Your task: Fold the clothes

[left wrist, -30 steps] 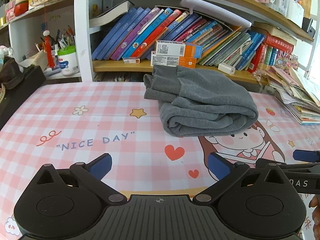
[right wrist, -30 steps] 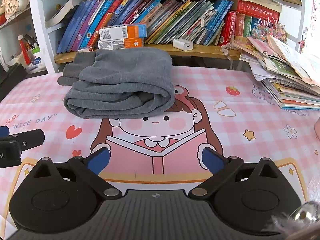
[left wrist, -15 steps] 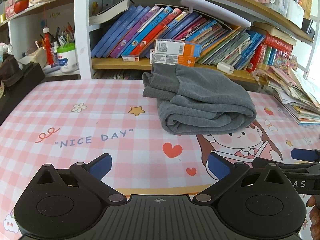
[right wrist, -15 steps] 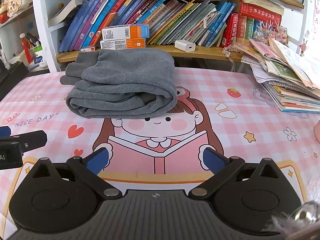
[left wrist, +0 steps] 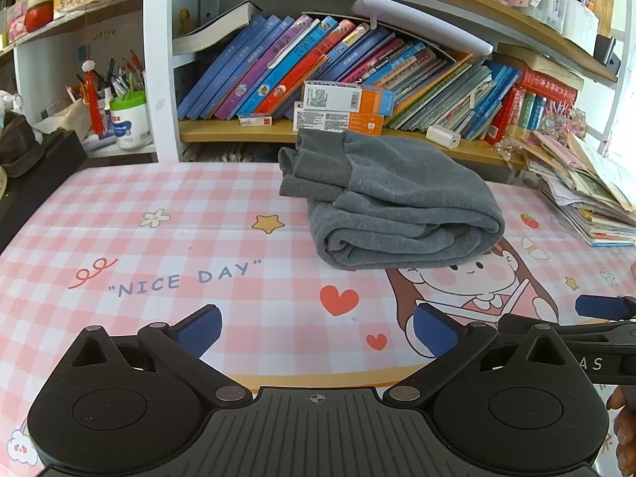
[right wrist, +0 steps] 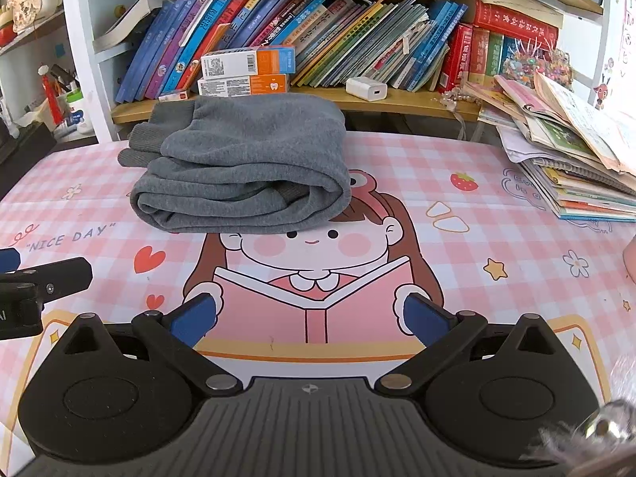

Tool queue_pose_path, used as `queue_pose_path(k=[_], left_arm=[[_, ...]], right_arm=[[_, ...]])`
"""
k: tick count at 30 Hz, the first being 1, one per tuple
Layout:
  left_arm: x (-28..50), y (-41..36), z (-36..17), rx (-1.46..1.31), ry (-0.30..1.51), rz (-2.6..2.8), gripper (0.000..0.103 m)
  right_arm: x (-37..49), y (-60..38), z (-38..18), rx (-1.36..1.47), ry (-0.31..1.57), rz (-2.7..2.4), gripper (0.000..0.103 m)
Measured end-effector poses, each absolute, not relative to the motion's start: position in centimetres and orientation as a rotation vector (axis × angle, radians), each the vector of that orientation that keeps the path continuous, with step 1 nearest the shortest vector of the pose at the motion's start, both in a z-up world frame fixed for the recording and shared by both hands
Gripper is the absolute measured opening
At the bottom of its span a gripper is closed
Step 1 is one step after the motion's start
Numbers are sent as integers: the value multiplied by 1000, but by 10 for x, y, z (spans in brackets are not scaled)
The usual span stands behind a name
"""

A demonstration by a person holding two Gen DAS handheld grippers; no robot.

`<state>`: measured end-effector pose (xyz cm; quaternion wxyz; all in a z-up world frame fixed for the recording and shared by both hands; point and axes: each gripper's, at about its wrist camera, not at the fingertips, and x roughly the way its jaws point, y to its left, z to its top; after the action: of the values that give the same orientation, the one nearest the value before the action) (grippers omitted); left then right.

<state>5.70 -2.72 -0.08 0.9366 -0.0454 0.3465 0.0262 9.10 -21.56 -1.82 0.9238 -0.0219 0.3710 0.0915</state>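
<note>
A grey garment (left wrist: pixel 389 202) lies folded into a thick bundle on the pink checked table mat (left wrist: pixel 167 246), at the far middle near the bookshelf. It also shows in the right wrist view (right wrist: pixel 242 167), with ribbed cuffs at its left end. My left gripper (left wrist: pixel 316 328) is open and empty, held low over the mat's near edge, well short of the garment. My right gripper (right wrist: pixel 310 320) is open and empty too, over the cartoon girl print. Each gripper's tip shows at the edge of the other's view.
A bookshelf (left wrist: pixel 357 135) with leaning books and two orange boxes (left wrist: pixel 342 111) stands right behind the garment. A stack of magazines (right wrist: pixel 568 167) sits at the right of the table. A pen cup (left wrist: pixel 129 119) and a dark box (left wrist: pixel 35 175) are at the left.
Both grippers have drawn back slightly and risen a little from the folded garment. The garment has not moved. Both stay open.
</note>
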Motion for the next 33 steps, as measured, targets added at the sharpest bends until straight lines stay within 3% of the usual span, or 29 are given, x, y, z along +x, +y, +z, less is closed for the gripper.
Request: queue_pose_path(k=[33], left_arm=[[58, -26, -3, -107, 719, 49, 103]], right_arm=[[92, -215, -20, -46, 768, 187, 102]])
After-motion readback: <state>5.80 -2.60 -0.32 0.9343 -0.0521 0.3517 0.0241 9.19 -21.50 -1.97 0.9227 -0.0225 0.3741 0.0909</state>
